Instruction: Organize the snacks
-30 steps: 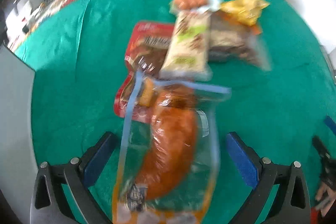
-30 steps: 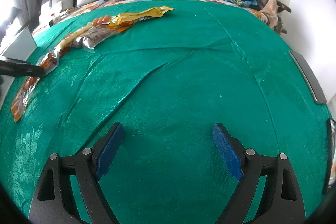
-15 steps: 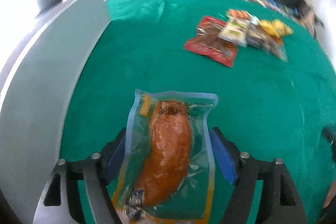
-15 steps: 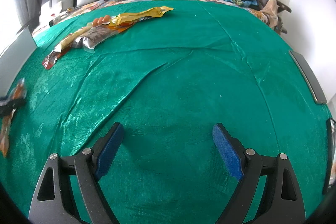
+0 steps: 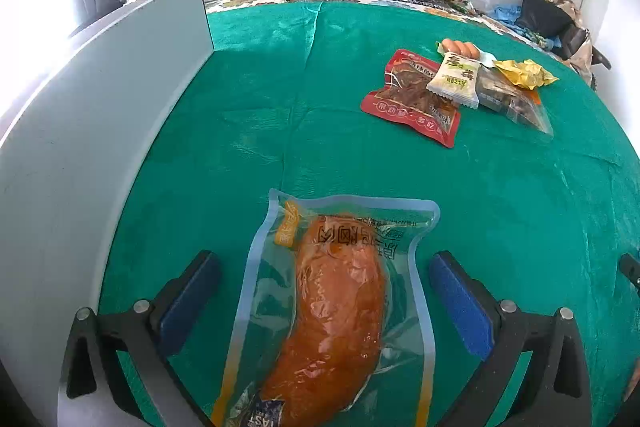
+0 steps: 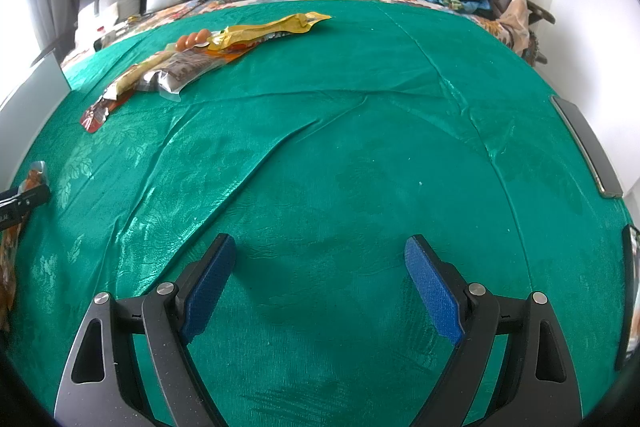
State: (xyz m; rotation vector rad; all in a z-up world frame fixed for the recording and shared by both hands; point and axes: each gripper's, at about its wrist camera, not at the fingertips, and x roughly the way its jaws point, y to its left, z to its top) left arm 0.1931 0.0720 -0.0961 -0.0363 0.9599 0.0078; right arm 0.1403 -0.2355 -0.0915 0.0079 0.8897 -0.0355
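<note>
Left hand-held gripper [image 5: 320, 291]: jaws spread wide, straddling the clear sausage pack [image 5: 332, 311]; neither blue pad meets the film. Pack lies flat on the green bed cover [image 5: 280, 115], near its left edge, beside a grey panel [image 5: 100, 147]. Remaining snack pile [image 5: 460, 87] lies toward the far right. Right hand-held gripper [image 6: 320, 279]: wide apart, empty, over bare cover.

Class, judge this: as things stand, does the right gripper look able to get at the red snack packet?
Probably yes. The right gripper is open and empty, with bare green cloth between it and the red snack packet, whose near end lies uncovered.
</note>
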